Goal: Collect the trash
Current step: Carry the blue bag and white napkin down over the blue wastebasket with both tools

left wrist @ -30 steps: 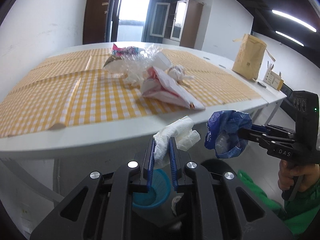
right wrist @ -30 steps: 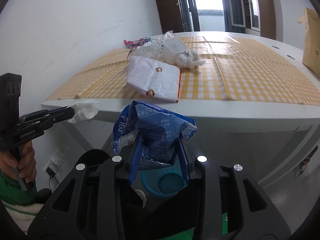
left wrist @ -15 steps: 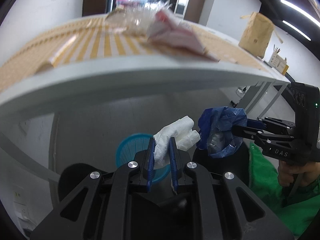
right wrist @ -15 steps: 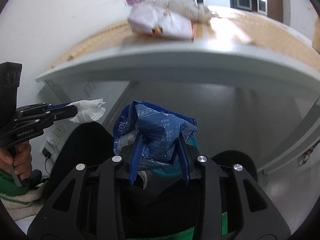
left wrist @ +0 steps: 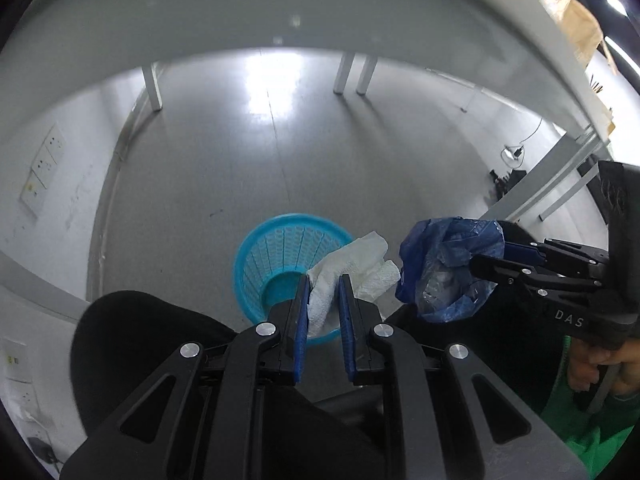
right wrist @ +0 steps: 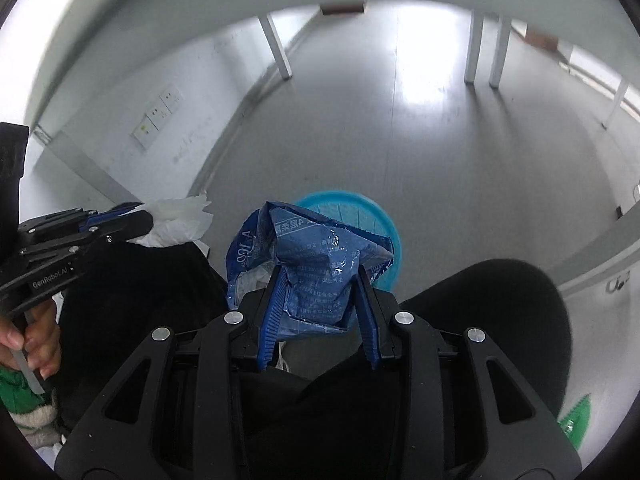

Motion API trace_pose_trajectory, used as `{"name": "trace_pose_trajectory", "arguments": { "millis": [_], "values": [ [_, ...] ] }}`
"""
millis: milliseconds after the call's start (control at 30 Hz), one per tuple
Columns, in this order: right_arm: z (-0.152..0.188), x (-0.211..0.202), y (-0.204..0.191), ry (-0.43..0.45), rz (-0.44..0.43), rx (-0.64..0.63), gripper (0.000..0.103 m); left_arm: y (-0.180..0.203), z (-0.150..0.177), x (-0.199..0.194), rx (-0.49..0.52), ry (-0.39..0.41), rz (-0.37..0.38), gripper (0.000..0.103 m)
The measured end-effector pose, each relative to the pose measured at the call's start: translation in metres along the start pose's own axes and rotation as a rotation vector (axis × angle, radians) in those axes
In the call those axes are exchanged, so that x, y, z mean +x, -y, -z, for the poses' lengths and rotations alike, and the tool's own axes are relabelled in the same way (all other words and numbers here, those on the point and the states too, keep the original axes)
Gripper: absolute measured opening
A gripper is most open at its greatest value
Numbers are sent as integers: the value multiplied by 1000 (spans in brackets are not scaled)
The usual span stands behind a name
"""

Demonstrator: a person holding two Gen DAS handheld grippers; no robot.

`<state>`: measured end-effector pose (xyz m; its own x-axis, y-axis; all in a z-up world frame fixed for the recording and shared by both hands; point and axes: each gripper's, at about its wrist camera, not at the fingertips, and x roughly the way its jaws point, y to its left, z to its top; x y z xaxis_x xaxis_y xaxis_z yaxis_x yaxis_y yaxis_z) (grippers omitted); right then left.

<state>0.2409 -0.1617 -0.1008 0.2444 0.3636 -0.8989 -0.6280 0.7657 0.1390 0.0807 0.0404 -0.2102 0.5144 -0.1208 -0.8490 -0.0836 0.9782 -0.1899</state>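
Between blue fingers [right wrist: 272, 312], crumpled blue wrapper [right wrist: 316, 264]

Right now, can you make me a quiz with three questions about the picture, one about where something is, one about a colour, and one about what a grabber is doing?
1. Where is the basket?
A. on the table
B. on the floor below the grippers
C. on a chair

2. What colour is the plastic wrapper?
A. red
B. yellow
C. blue

3. What is the left gripper doing?
A. pinching a white paper towel
B. hanging open with nothing in it
C. lying in the basket

Answers:
1. B, it stands on the grey floor, under both grippers.
2. C, the crinkled wrapper in the right gripper is blue with white print.
3. A, the towel sits pinched between its two blue pads.
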Motion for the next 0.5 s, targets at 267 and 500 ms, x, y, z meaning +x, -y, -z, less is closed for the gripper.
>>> {"name": "trace_pose_trajectory", "arguments": {
  "millis": [267,500],
  "values": [
    [-17,47,1,-91,3,37,32,-22,-5,54,-101,-107,-16,13],
    [-31,95,10,-160,31,82,32,-40,-18,94,-236,-177,-24,13]
  ]
}}
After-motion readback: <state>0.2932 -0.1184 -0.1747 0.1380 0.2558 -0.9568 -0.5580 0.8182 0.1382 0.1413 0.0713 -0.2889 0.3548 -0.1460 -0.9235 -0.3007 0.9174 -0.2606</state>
